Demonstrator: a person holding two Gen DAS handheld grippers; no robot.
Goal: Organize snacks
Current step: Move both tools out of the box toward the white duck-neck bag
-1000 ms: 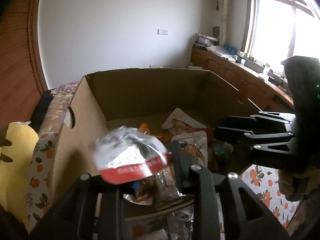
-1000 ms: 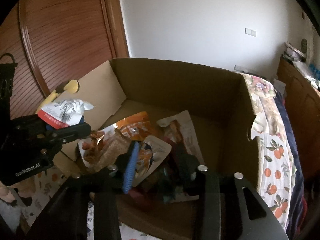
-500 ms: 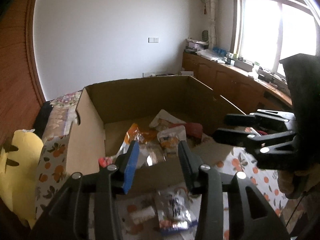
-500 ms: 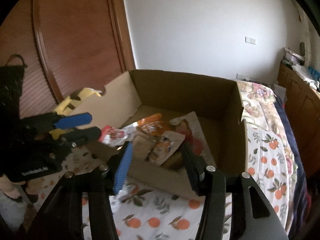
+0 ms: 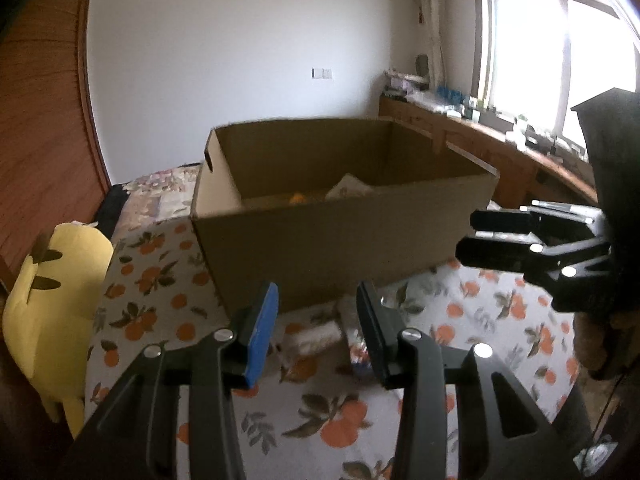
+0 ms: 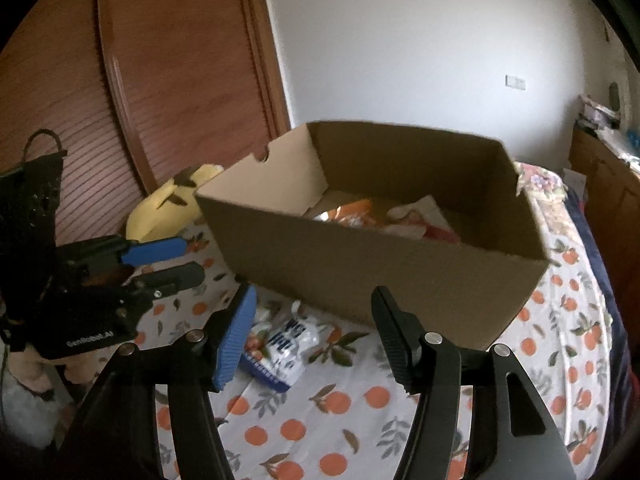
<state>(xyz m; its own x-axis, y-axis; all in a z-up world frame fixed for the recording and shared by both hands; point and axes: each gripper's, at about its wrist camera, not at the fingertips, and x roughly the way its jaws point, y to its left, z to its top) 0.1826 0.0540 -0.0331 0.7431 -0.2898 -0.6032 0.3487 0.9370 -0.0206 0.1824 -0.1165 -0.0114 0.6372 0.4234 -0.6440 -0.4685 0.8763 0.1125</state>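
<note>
- A cardboard box [image 6: 400, 276] sits on a bedsheet [image 6: 360, 420] printed with oranges, with snacks [image 6: 352, 212] inside it.
- A white snack packet [image 6: 286, 344] lies on the sheet just beside the box.
- The left gripper [image 5: 316, 320] is open and empty.
- The right gripper [image 6: 314, 328] is opening, holding nothing.
- A yellow pillow [image 5: 52, 304] lies near brown wooden doors [image 6: 140, 80].

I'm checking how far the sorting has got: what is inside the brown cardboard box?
Inside the brown cardboard box, an orange snack packet and a white packet with red show above the near wall. That wall hides the floor and anything lying lower.
</note>
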